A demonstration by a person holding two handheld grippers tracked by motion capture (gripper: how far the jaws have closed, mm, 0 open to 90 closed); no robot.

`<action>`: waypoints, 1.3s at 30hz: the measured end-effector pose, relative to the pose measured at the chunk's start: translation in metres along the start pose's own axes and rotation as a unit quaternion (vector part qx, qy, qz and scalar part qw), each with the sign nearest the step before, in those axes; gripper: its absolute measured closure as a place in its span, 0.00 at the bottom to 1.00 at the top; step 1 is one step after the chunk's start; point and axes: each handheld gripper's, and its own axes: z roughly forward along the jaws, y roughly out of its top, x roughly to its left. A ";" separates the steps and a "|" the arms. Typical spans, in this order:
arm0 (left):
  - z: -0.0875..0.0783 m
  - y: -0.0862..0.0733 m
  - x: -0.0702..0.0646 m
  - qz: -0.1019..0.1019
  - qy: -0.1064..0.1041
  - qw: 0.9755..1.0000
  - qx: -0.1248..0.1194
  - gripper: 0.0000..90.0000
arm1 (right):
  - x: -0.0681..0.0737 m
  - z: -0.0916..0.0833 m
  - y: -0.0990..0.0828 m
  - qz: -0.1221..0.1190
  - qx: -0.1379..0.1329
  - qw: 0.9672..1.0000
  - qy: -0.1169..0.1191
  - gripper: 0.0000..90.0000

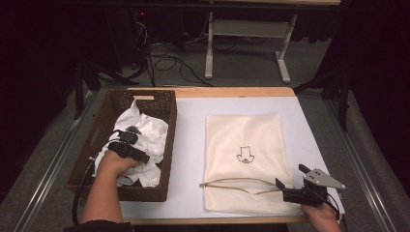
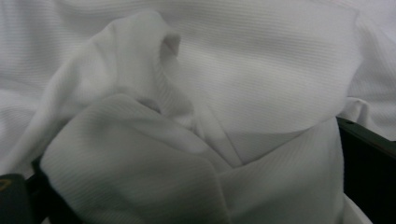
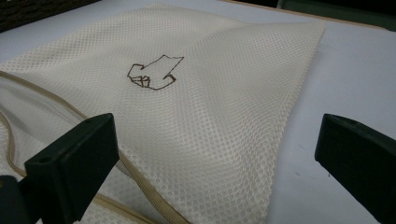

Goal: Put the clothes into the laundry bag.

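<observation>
Left gripper view puts your left gripper [image 1: 126,145] deep in the white garment [image 2: 224,93] inside the wicker basket [image 1: 167,145]; whether its jaws have closed I cannot tell. That cloth is light, limp and likely to slip, so pinch a thick fold. Your right gripper [image 3: 217,163] hovers wide open, holding nothing, over the mesh laundry bag [image 3: 210,107] near its zip.

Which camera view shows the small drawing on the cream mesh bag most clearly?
The right gripper view: the drawing is near and sharp on the mesh bag, between the right claw jaws. The high view shows the drawing whole but tiny. The left gripper view faces white cloth.
</observation>
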 end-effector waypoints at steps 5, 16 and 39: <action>-0.001 -0.001 -0.002 0.000 0.002 1.000 -0.003 0.12 | 0.000 -0.002 0.000 0.001 -0.006 1.000 0.001 0.00; -0.012 -0.006 0.000 0.005 -0.001 0.999 -0.032 0.56 | 0.000 -0.001 0.000 0.001 -0.003 1.000 0.000 0.00; -0.045 -0.007 -0.024 0.072 -0.007 0.995 -0.075 0.57 | 0.000 -0.002 0.001 0.007 -0.003 1.000 -0.009 0.00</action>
